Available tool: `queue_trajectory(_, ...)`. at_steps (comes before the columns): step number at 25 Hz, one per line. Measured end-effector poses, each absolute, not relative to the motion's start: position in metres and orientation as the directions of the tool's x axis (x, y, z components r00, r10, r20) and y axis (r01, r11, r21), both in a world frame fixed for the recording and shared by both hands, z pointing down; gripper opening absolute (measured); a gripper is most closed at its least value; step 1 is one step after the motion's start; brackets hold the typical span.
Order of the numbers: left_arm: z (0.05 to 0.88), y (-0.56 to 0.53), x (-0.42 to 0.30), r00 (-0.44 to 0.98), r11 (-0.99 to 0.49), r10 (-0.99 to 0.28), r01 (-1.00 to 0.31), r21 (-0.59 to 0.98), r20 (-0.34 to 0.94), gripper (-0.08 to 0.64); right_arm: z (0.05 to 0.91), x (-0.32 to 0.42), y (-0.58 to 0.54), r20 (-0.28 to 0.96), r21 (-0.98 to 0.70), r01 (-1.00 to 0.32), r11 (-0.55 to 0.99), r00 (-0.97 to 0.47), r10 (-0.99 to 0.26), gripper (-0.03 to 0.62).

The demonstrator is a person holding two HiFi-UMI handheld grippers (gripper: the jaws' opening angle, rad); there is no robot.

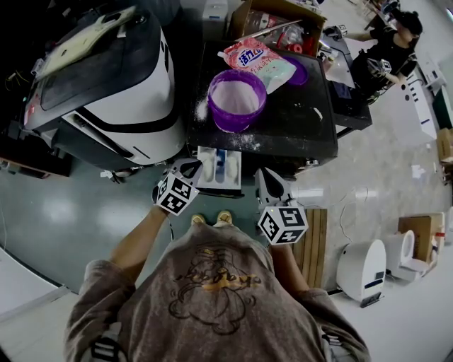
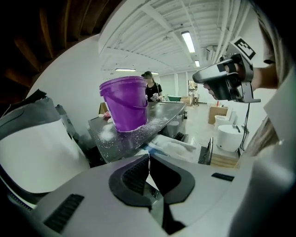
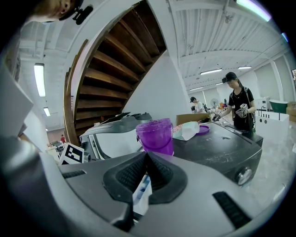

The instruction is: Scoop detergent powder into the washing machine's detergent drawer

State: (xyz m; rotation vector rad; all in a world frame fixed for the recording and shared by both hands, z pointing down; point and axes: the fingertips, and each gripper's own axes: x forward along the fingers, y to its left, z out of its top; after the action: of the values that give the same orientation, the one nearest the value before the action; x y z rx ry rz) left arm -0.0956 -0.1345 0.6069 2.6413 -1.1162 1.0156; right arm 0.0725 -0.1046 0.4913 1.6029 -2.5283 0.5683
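Head view. At 10 o'clock, a white-bodied machine with a dark lid stands on the glossy grey-green floor. At 12 o'clock, an open cardboard box holds mixed items too small to identify. At 2 o'clock, a person in dark clothing stands at a separate surface. At 4 o'clock, a slatted wooden board lies on the floor, with a rounded white appliance, possibly a small floor unit, just beyond it.

Right gripper view. At 10 o'clock, the underside of a wooden staircase.

Left gripper view. At 1 o'clock, a ceiling strip light.
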Motion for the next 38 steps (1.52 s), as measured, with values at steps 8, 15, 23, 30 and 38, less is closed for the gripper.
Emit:
queue_trajectory(8,0.608,-0.130,-0.088,0.496,-0.753,-0.614,-0.602,-0.266,0.614,0.023,0.490,0.073,-0.106,0.277,-0.256,-0.888,0.383,-0.447,-0.851,-0.005)
queue_trajectory(15,0.609,-0.129,-0.085,0.487,-0.767,-0.622,-0.536,-0.352,0.614,0.023,0.492,0.076,-0.105,0.283,-0.254,-0.890,0.378,-0.442,-0.851,-0.006)
queue_trajectory(23,0.609,-0.126,-0.079,0.460,-0.765,-0.643,-0.413,-0.493,0.613,0.023,0.494,0.076,-0.105,0.284,-0.250,-0.891,0.378,-0.441,-0.851,-0.005)
queue_trajectory(30,0.606,-0.122,-0.077,0.449,-0.742,-0.663,-0.291,-0.603,0.599,0.023,0.493,0.076,-0.104,0.289,-0.250,-0.891,0.378,-0.442,-0.849,-0.006)
queue_trajectory(38,0.602,-0.116,-0.071,0.451,-0.689,-0.681,-0.130,-0.713,0.577,0.023,0.494,0.074,-0.105,0.288,-0.246,-0.892,0.378,-0.440,-0.851,-0.005)
